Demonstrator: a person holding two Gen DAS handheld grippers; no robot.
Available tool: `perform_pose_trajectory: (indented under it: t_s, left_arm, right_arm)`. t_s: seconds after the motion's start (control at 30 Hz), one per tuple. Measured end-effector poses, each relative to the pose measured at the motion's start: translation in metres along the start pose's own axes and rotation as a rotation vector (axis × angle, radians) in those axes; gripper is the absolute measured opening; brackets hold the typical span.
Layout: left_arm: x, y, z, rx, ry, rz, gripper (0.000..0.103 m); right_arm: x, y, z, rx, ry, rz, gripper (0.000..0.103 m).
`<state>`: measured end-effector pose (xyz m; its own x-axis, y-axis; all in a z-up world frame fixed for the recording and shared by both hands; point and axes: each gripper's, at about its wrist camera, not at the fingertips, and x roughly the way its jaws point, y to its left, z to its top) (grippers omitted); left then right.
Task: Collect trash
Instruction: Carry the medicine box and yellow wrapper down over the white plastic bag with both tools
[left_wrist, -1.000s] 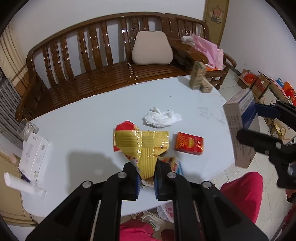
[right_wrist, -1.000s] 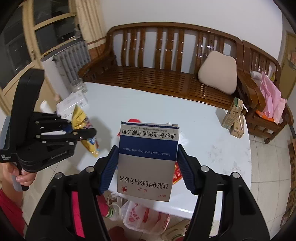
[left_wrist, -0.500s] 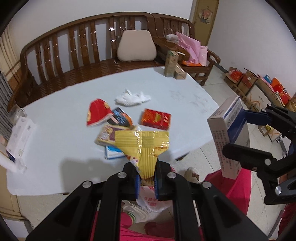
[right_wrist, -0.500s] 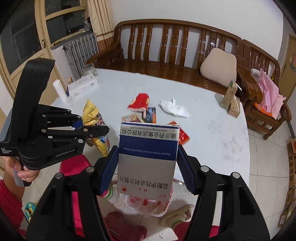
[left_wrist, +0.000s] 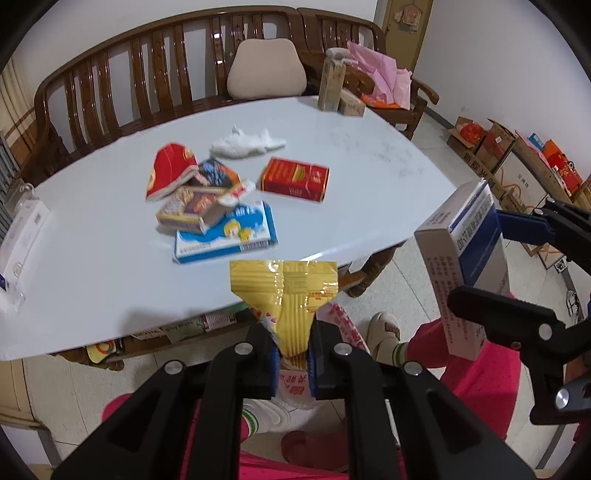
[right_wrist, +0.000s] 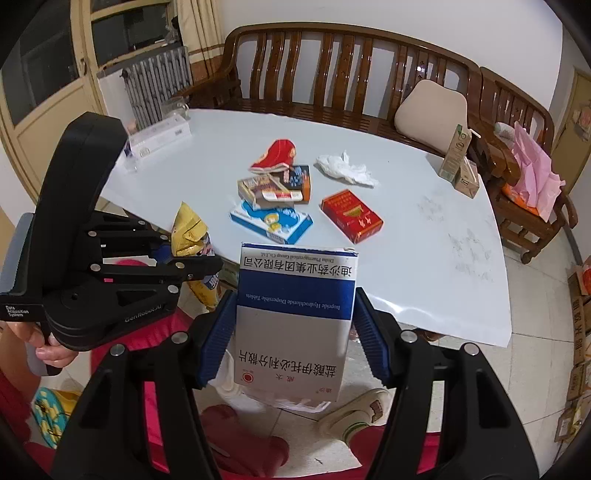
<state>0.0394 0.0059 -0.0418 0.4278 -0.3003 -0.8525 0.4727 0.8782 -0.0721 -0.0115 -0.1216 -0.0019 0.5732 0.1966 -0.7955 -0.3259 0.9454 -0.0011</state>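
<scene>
A: What are the fingers doing?

B: The left gripper (left_wrist: 291, 354) is pinching a crinkled yellow foil snack wrapper (left_wrist: 286, 291) by its narrow end. The right gripper (right_wrist: 293, 336) is clamping a white-and-blue cardboard medicine box (right_wrist: 295, 314) across its sides. Both are hanging off the near edge of the pale blue table (left_wrist: 92, 258).

A: And below them?

B: Under the left fingers a thin white plastic bag with red print (left_wrist: 343, 328) is showing on the floor, probably the trash bag.

A: How to drop cleanly?

B: I'd centre each item over the bag's mouth, go low, then release one at a time. Beyond the fingers, a red box (right_wrist: 351, 216), a crumpled white tissue (right_wrist: 347, 170) and other packets are waiting on the table.
</scene>
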Motion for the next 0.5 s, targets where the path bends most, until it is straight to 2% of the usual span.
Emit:
perform_pose_trajectory:
  t_s: [0.07,0.5]
  left_arm:
    - [0.008,-0.003,-0.009,-0.004,0.001,0.024,0.011]
    - [0.063,-0.012,-0.044,-0.048,0.090,-0.027,0.011]
  right_arm:
    - [0.006,0.003,-0.008,-0.007,0.004,-0.010,0.062]
    - [0.054,0.004,-0.057,0.017,0.059,-0.016,0.062]
